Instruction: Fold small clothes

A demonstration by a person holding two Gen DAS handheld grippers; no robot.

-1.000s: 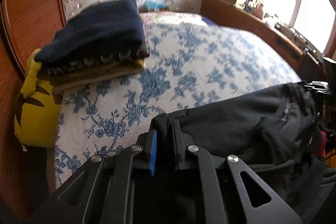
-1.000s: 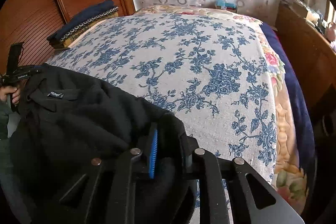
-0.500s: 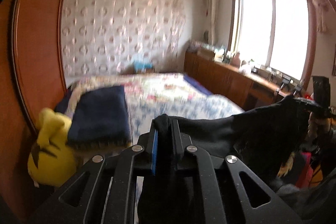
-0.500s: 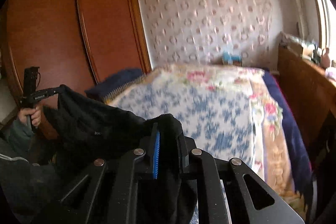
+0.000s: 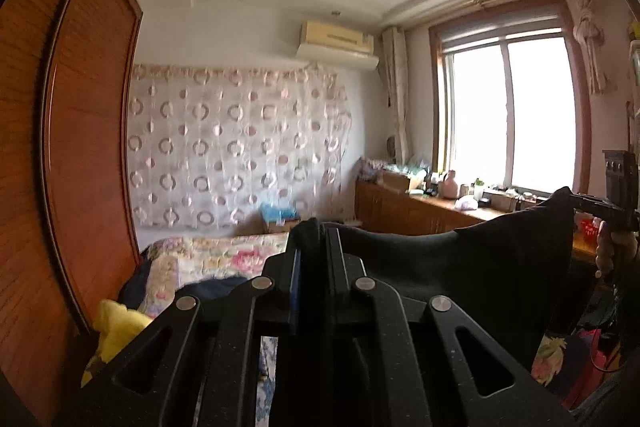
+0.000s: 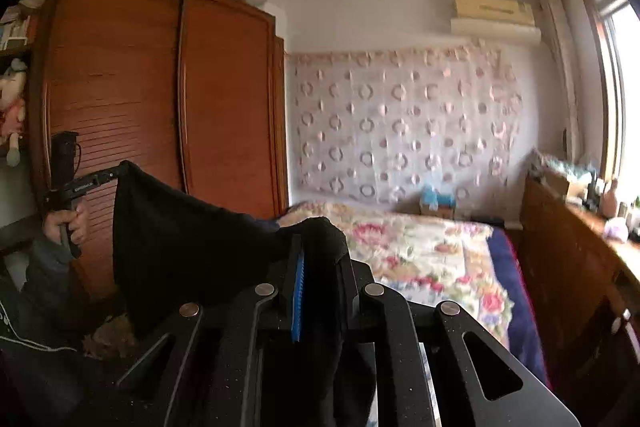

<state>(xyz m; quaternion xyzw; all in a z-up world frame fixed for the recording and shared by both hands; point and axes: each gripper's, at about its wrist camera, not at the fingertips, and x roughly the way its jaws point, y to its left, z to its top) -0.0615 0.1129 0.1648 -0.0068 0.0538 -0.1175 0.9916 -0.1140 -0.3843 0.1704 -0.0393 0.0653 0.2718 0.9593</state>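
A black garment [image 5: 472,267] hangs stretched in the air between my two grippers, above the bed. My left gripper [image 5: 312,235] is shut on one top corner of it, the cloth bunched between the pads. My right gripper [image 6: 320,239] is shut on the other top corner of the black garment [image 6: 180,235]. In the left wrist view the right gripper [image 5: 588,203] shows at the far right, pinching the cloth's peak. The right wrist view shows the left gripper [image 6: 116,173] at the left, in a hand. The garment's lower part is hidden behind my grippers.
The bed [image 6: 432,255] with a floral cover lies below and ahead. A folded dark pile [image 5: 208,287] and a yellow plush toy [image 5: 116,327] sit at its left side by the wooden wardrobe [image 6: 160,107]. A cluttered wooden cabinet [image 5: 420,211] runs under the window.
Both grippers have risen and tilted up toward level, lifting the black garment off the bed. It now hangs taut between them instead of lying crumpled.
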